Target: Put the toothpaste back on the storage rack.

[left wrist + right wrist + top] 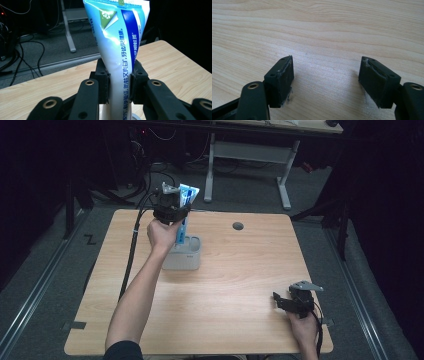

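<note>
Setting: a dim workroom, a pale wooden table with desk legs and cables behind it.
Left gripper: pads pinch the toothpaste tube at mid-body, one on each flat side.
Tube: upright between the fingers, crimped end above them, cap end below, dropping into the grey holder.
Handling: likely light and soft; the skin dents under pressure and looks glossy, so it may slip.
Best hold: probably where the fingers sit now, clear of the flimsy crimp.
Right gripper: spread wide, nothing between, low over bare wood near the table's front corner.
</note>
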A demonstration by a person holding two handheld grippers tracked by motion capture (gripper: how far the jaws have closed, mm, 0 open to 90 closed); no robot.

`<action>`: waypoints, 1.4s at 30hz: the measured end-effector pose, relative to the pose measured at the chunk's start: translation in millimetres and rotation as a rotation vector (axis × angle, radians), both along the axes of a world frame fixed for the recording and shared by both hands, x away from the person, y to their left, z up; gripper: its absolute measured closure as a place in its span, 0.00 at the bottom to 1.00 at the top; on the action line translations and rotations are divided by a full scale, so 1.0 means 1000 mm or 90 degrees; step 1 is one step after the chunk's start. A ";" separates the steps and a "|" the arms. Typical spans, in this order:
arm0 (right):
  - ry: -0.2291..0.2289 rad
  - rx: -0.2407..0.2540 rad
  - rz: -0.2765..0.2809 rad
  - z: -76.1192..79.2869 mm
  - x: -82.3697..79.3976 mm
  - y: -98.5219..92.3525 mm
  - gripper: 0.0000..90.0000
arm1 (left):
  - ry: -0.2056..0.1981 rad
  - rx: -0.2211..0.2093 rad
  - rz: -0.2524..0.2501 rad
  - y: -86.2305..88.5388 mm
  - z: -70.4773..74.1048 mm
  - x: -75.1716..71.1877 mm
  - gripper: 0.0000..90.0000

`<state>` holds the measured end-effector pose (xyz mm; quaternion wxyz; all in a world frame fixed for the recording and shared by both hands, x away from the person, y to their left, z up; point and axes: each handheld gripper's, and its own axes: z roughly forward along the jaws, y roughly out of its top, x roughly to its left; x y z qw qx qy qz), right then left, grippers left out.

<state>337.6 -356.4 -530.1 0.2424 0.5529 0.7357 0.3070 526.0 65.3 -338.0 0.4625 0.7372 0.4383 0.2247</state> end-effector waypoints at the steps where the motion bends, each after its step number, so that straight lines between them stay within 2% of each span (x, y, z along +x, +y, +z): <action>1: 0.000 0.000 0.000 0.000 0.000 0.000 0.31 | 0.000 -0.001 0.005 0.000 -0.001 0.001 0.81; 6: 0.000 0.000 -0.001 0.000 0.000 0.000 0.31 | 0.001 0.001 0.012 0.003 -0.009 0.001 0.81; 9: 0.000 0.000 0.000 0.000 0.000 0.000 0.31 | 0.008 0.018 0.016 0.006 -0.017 0.001 0.81; 13: 0.000 -0.001 -0.001 0.000 0.000 0.000 0.31 | 0.009 0.010 0.022 0.008 -0.021 0.000 0.81; 21: 0.001 0.000 -0.004 0.000 0.000 0.000 0.31 | 0.021 0.020 0.011 0.008 -0.030 -0.001 0.80; 24: 0.001 0.001 -0.006 0.000 0.000 0.000 0.31 | 0.027 0.015 0.005 0.009 -0.034 -0.002 0.80; 31: 0.001 0.002 -0.010 0.000 0.000 0.000 0.31 | 0.029 0.031 -0.002 0.009 -0.033 -0.005 0.80; 42: 0.001 0.001 -0.009 0.000 0.000 0.000 0.31 | 0.036 0.034 0.004 0.010 -0.035 -0.005 0.79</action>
